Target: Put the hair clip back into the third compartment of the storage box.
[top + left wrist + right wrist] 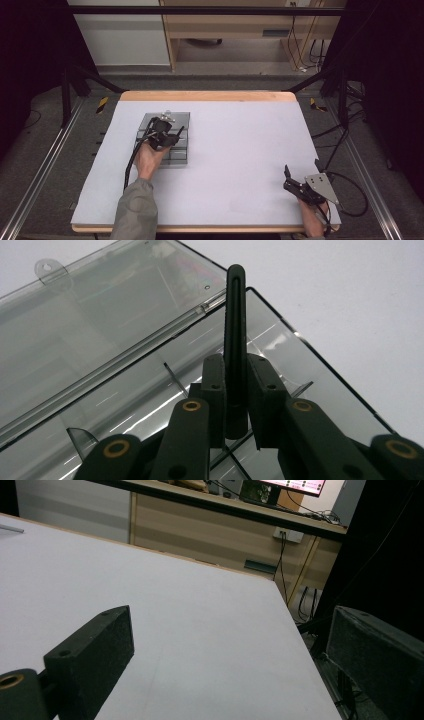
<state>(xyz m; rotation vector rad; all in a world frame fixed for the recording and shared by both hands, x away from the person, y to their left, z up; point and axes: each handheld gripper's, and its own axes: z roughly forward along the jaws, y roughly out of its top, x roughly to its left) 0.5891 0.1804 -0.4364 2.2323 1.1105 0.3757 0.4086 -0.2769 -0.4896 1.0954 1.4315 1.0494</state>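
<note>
A clear plastic compartment box [167, 131] lies open at the left middle of the table, its lid [90, 325] folded back flat. My left gripper [167, 136] hovers over the box, shut on a slim black stick [235, 340] that stands up between its jaws above the divided tray [280, 355]. The compartments that I can see look empty. My right gripper [300, 182] rests near the table's front right corner, open, with nothing between its fingers [95, 655].
A white sheet [235, 150] covers the wooden table. Beyond the far edge stand a wooden desk [210, 525] with cables and a monitor. Dark frame posts and floor cables flank the table on both sides.
</note>
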